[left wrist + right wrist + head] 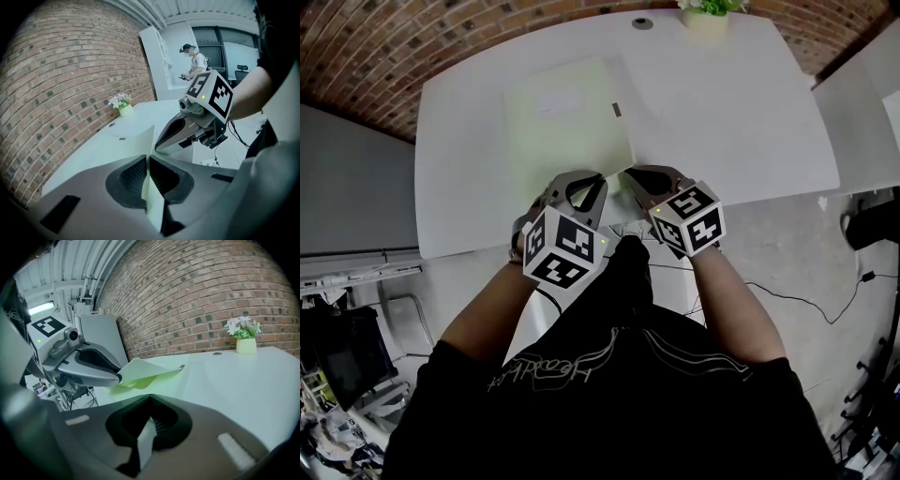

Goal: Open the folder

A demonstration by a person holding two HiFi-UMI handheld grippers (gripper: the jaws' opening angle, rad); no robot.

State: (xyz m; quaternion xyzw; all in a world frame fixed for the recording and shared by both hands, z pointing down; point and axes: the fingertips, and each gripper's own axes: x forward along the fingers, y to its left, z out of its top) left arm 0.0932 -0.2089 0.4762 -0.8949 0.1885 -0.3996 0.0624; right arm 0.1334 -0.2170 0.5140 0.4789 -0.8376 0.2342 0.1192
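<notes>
Folder (567, 117) | left gripper (148, 164) clamped on raised cover | right gripper (150, 413) clamped on another leaf | label (558, 101) unreadable

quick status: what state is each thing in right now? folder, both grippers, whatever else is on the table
folder: flat on the table, near edge partly open, top cover lifted
left gripper: shut on the folder's top cover
right gripper: shut on a thin sheet, apparently the folder's lower cover
flower pot: upright at the table's far edge
</notes>
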